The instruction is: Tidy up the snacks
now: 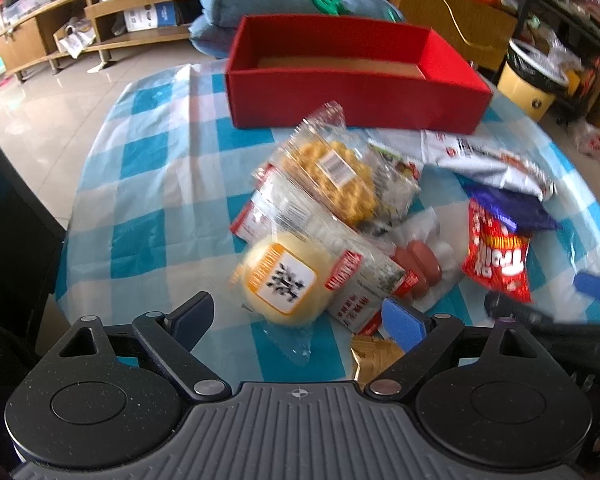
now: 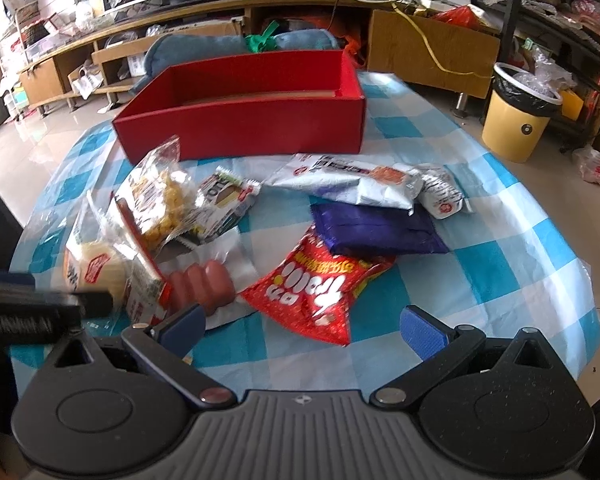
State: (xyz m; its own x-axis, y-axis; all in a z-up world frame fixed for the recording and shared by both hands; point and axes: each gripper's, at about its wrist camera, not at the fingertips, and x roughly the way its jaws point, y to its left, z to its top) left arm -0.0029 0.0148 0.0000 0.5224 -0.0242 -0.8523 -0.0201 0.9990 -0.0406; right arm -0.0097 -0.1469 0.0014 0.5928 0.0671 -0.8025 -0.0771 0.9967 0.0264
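Your left gripper (image 1: 302, 318) and right gripper (image 2: 302, 326) both gape wide, holding nothing; snack pile (image 2: 220, 236) sits near you, red box (image 2: 240, 120) beyond, bread pack (image 1: 280, 284) just ahead of left

Bright daylight, both views — strongest from the upper left, where the floor (image 1: 32, 92) glares white and the corner blows out. Soft shadows only; the red box (image 1: 356, 92) casts a faint one on the checked cloth (image 1: 156, 184). Heavy fisheye bend at the edges, dark vignette in the corners. Snack wrappers (image 2: 340, 184) glint with specular highlights. Slight motion blur on the packets, worse toward the right of the left view; background shelves soft.
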